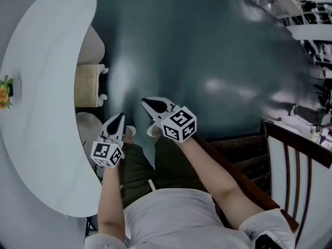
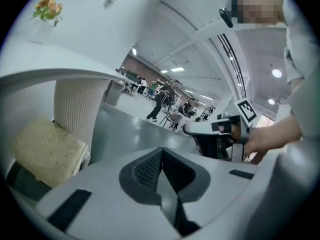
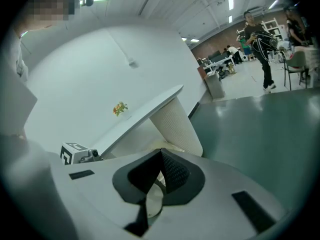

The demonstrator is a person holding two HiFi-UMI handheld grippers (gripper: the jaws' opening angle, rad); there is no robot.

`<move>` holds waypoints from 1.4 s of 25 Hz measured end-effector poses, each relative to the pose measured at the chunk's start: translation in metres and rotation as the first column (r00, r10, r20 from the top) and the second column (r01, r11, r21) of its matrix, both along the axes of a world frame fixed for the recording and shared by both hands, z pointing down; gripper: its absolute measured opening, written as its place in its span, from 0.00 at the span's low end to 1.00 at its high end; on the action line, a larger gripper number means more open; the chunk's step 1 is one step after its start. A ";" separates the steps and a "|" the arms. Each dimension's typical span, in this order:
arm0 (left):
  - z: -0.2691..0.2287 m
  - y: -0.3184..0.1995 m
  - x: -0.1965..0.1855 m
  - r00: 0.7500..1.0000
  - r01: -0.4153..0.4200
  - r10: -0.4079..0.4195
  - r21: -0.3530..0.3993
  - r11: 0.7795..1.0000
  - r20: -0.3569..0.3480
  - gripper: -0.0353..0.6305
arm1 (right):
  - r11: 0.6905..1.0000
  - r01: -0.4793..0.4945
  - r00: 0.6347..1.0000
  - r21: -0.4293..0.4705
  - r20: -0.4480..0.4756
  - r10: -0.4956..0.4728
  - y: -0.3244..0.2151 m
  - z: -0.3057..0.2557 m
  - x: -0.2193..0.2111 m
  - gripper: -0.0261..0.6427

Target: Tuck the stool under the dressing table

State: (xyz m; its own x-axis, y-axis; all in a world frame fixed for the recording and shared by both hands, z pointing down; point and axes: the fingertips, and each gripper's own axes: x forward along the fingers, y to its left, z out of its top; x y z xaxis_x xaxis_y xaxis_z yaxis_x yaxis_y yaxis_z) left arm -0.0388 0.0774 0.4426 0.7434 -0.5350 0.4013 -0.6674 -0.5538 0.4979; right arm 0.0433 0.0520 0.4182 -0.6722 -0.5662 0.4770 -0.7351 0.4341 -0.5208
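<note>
Since the dressing table top covers the left part of the stool, I'd call the tuck mostly done. The cushion sits between the two ribbed pedestals, partly under the top. Its right edge and two white feet poke out over the floor. Flowers are at the table's far left edge.

Left gripper: jaws clenched together, nothing between them, in the air near the stool, not touching it. Right gripper: same, closed and empty, just right of the left one, over bare floor.

My read: this is either the end of the task or a pause ahead of one more shove. If more depth is wanted, put the closed tips against the exposed side of the stool and push level toward the table. Keep both sides even so it doesn't skew into a pedestal.

Can't make out:
- How deep the stool goes, since the top hides its far side.
- The stool's legs, mostly hidden.
- Whether the cushion clears the pedestals; it looks close in the left gripper view.
- The chair at right, cut off by the frame.
</note>
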 end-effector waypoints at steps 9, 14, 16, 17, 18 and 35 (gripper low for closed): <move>-0.042 0.047 -0.009 0.998 -0.062 0.062 0.145 0.987 0.009 0.06 | 0.993 0.013 0.999 0.119 -0.036 -0.009 0.028 -0.034 0.001 0.05; -0.051 0.080 -0.015 0.986 -0.159 0.148 0.171 0.972 0.077 0.06 | 0.983 0.004 0.999 0.182 -0.051 0.005 0.051 -0.063 -0.009 0.05; -0.056 0.093 -0.017 0.976 -0.212 0.199 0.183 0.960 0.085 0.06 | 0.977 0.003 0.997 0.211 -0.075 0.013 0.060 -0.076 -0.015 0.05; -0.059 0.101 -0.016 0.970 -0.241 0.229 0.191 0.952 0.084 0.06 | 0.975 -0.003 0.996 0.222 -0.085 0.022 0.066 -0.083 -0.017 0.05; -0.062 0.110 -0.013 0.962 -0.270 0.258 0.200 0.942 0.084 0.06 | 0.973 -0.012 0.995 0.229 -0.089 0.033 0.073 -0.088 -0.017 0.05; -0.084 0.202 0.021 0.890 -0.445 0.451 0.320 0.836 0.060 0.06 | 0.939 -0.131 0.968 0.318 -0.164 0.191 0.190 -0.128 -0.004 0.05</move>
